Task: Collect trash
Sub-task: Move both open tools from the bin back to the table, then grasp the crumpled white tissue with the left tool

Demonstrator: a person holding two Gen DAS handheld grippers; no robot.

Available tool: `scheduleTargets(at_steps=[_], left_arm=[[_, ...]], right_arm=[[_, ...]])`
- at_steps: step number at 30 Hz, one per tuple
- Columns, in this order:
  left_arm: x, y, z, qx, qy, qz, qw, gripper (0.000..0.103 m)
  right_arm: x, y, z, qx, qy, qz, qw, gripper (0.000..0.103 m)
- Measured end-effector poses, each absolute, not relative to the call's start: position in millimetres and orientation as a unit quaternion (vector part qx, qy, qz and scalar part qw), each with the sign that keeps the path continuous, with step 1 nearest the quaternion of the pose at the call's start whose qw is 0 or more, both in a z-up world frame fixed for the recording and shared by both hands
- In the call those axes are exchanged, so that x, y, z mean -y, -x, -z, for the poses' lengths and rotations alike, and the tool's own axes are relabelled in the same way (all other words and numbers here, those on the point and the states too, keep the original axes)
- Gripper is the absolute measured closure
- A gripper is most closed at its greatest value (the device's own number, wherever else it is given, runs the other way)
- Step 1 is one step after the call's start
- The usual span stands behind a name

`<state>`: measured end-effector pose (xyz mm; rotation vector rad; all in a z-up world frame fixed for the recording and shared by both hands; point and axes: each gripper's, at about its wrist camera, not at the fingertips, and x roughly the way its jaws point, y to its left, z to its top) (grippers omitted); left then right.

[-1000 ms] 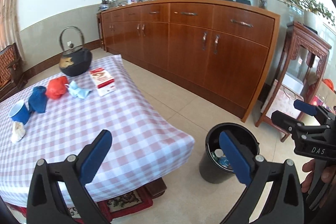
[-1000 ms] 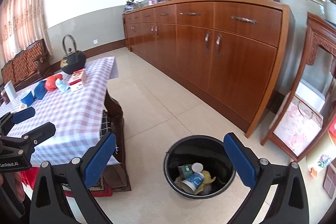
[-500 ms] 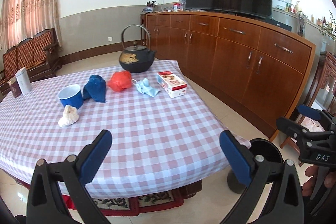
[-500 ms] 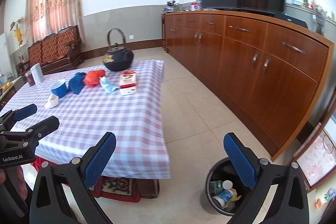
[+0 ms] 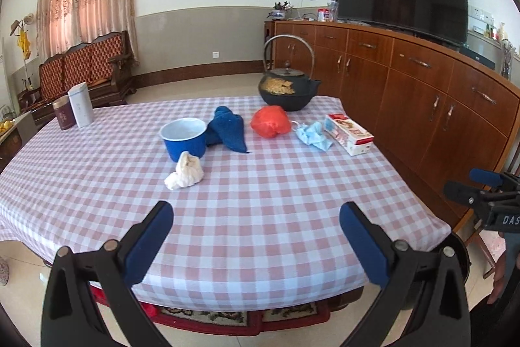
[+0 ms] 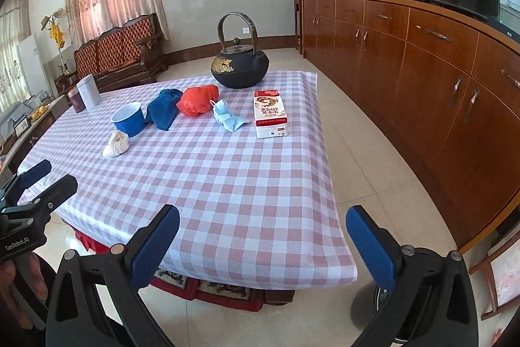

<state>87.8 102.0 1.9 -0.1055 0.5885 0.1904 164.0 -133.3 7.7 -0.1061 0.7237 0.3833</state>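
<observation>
I hold both the left gripper [image 5: 256, 234] and right gripper [image 6: 261, 238] empty, jaws apart, because the white crumpled tissue [image 5: 184, 175] lies ahead of them on the bench [image 5: 260, 200], ungrasped.

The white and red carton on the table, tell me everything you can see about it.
The carton is a long rectangular box, apparently cardboard, white with a red band at each end and a brownish picture and printed characters on its top face. It lies flat and looks closed on the checked tablecloth, near the edge facing the cabinets. The blue mask lies just beside it; whether they touch is unclear. Neither tongs is near it.
</observation>
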Motion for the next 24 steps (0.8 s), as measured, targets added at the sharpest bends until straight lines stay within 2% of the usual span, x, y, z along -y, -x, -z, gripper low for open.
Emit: scheduleTargets(at_steps=[10, 18, 24], left_arm=[[-159.1, -108.7, 21.4, -0.301, 0.082, -0.135, 0.940, 0.001], [-190.5, -145.3, 38.3, -0.328, 0.078, -0.143, 0.930, 0.007], [-213.1, -167.3, 44.7, -0.340, 0.091, -0.146, 0.925, 0.009]], right_arm=[[91.5, -193.7, -3.1, -0.349, 0.088, -0.205, 0.910, 0.000], [52.7, -228.3, 10.3, -0.349, 0.110, -0.223, 0.903, 0.000], [18.0, -263.3, 20.7, -0.351, 0.125, -0.233, 0.898, 0.010]])
